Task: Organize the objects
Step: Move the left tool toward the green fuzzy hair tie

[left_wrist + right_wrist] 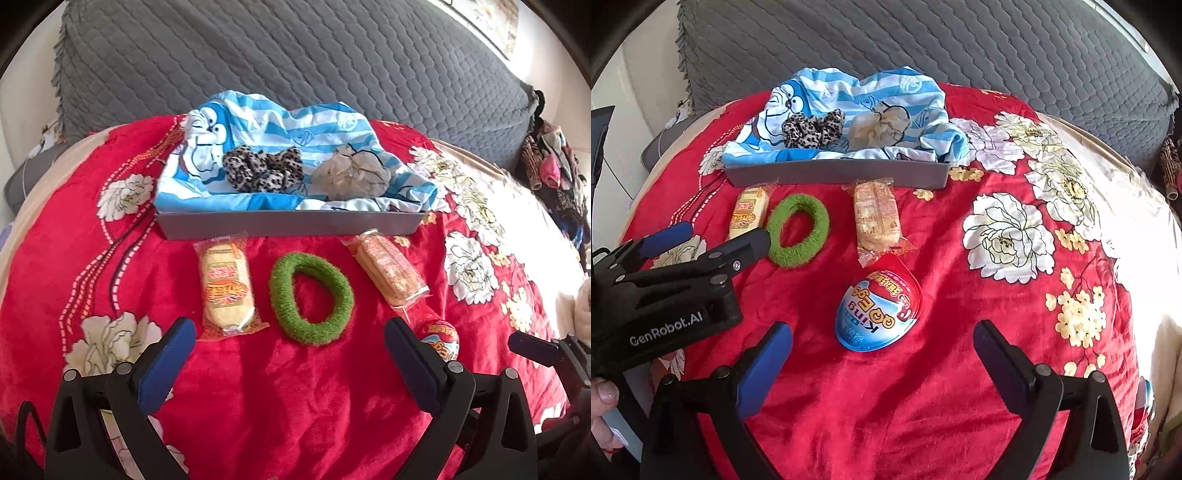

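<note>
A grey tray (pixel 288 223) (pixel 834 172) lined with a blue striped cartoon cloth (pixel 295 122) holds a leopard scrunchie (pixel 262 170) (pixel 812 127) and a beige scrunchie (pixel 352 173) (pixel 879 125). In front of it on the red blanket lie a snack cake packet (pixel 227 288) (pixel 748 212), a green scrunchie (pixel 312 299) (pixel 798 230), a second snack packet (pixel 388 269) (pixel 877 221) and a toy egg (pixel 441 338) (pixel 879 310). My left gripper (pixel 290 354) is open and empty, just short of the green scrunchie. My right gripper (pixel 882 354) is open and empty, just short of the egg.
A red flowered blanket (pixel 258 406) covers the surface. A grey quilted cushion (pixel 295 55) stands behind the tray. A pile of clothes (pixel 554 173) lies at the far right. The left gripper's body (pixel 672 280) shows at the left of the right wrist view.
</note>
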### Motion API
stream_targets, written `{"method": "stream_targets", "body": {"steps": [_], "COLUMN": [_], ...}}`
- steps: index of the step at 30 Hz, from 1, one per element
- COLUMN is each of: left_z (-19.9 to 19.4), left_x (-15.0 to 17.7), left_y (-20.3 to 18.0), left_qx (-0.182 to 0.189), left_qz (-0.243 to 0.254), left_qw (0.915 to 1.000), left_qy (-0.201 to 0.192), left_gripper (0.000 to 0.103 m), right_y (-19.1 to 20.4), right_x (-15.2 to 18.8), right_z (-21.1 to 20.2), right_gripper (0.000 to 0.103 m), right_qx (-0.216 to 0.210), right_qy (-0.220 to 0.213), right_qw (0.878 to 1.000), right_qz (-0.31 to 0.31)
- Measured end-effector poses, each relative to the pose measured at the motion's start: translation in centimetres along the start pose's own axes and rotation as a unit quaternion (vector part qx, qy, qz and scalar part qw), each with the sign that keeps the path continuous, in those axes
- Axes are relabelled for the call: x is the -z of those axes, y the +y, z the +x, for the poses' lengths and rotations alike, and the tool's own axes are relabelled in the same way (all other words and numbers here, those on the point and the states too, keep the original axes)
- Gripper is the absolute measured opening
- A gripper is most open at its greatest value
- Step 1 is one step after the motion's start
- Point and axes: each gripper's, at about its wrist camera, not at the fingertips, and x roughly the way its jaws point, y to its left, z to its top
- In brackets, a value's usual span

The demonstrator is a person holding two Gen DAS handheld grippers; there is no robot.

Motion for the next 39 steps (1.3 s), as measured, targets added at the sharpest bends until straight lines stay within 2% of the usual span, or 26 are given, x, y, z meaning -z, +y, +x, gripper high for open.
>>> {"method": "stream_targets", "body": {"steps": [39], "left_z": [5.6], "left_x": [-0.5], "left_y": [-1.0], "left_qx": [0.012], "left_qz": [0.019], "left_qw": [0.9994], "left_qy": [0.027], "left_gripper": [0.101], "right_y": [-0.4], "right_x": [-0.5], "right_z": [3.9], "right_gripper": [0.098], "right_qx": [0.012], "right_qy": [0.017], "right_qw": [1.0], "right_qz": [0.015]}}
